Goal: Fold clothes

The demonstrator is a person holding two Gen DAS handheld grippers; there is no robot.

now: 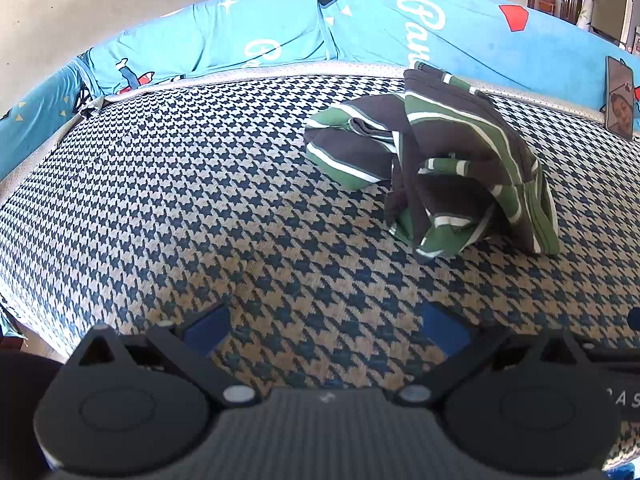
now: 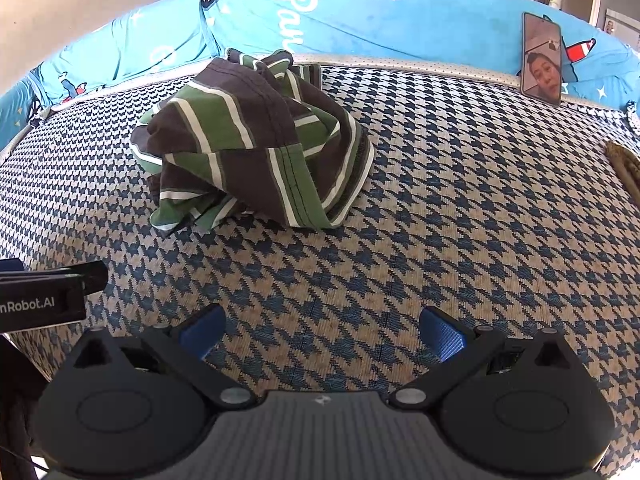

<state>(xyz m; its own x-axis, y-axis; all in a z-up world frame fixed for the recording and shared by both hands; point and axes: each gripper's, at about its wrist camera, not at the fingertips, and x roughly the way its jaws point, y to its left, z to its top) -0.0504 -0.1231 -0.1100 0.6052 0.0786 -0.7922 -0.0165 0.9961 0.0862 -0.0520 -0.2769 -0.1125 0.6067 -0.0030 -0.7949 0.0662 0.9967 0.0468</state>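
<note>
Item: striped garment [image 1: 432, 160], green, dark brown and white, crumpled in a loose heap on the houndstooth mat [image 1: 200, 200]. From your left gripper [image 1: 326, 334] it lies at about 1 o'clock; from your right gripper [image 2: 322, 334], at about 11 o'clock. Well apart from both.

Tools: both grippers spread wide, blue pads [image 2: 442, 338] parted, nothing held. Both hover over bare mat near its front edge.

Surroundings: blue printed cushion [image 2: 360, 20] along the far edge; a phone [image 2: 542, 58] propped against it at 1 o'clock of your right view; a tan bundle [image 2: 626, 168] at 3 o'clock, too cut off to identify.

Step in hand, as judged: the start, with the garment unfolded and untouched.

Next move calls for: reaching forward with both tools, finding two edges or corners in the heap, pinching them, and drawing the cloth out flat. The hem band at the heap's near side looks the easiest purchase.
</note>
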